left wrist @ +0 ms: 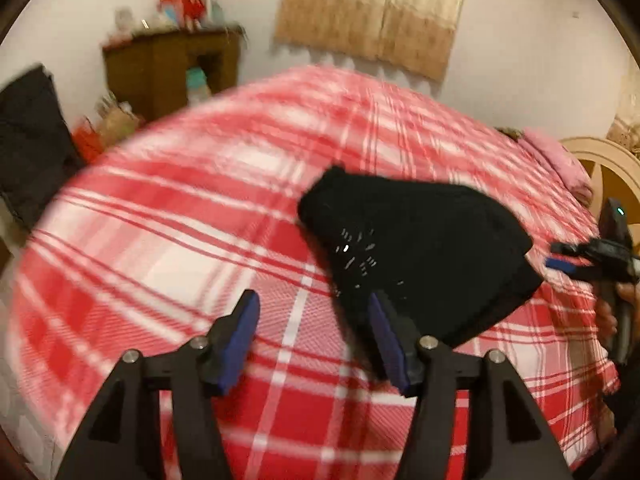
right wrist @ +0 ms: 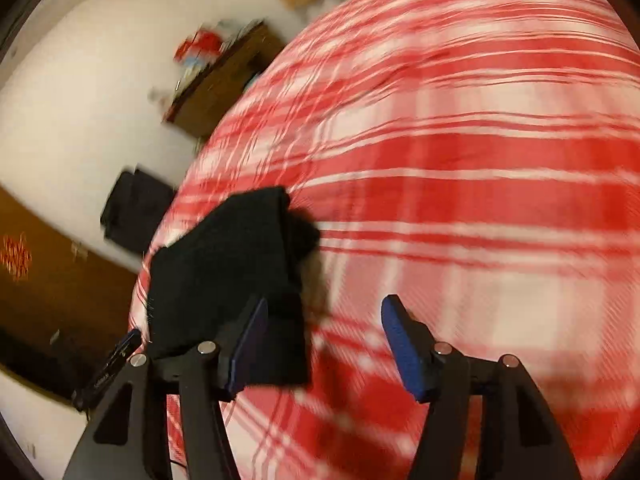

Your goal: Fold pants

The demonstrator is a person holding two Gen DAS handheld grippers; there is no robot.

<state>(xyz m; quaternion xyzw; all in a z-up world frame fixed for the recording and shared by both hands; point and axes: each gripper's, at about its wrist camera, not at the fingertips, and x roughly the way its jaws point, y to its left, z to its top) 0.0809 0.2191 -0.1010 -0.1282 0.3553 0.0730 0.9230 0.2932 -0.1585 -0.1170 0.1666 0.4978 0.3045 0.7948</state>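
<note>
The black pants [left wrist: 416, 248] lie folded into a compact bundle on the red and white plaid bed cover [left wrist: 180, 220]. My left gripper [left wrist: 314, 312] is open and empty, hovering just left of the bundle's near edge. The right gripper shows at the right edge of the left wrist view [left wrist: 560, 256], beside the bundle. In the right wrist view the pants [right wrist: 228, 264] sit at the bed's left edge, and my right gripper [right wrist: 324, 316] is open and empty just right of them. Both views are blurred.
A brown wooden shelf [left wrist: 172, 68] with clutter stands by the white wall beyond the bed. A black bag [left wrist: 28, 140] sits at the left. A pink pillow [left wrist: 560, 160] and a cream headboard [left wrist: 616, 164] are at the right. Brown floor [right wrist: 52, 280] lies beside the bed.
</note>
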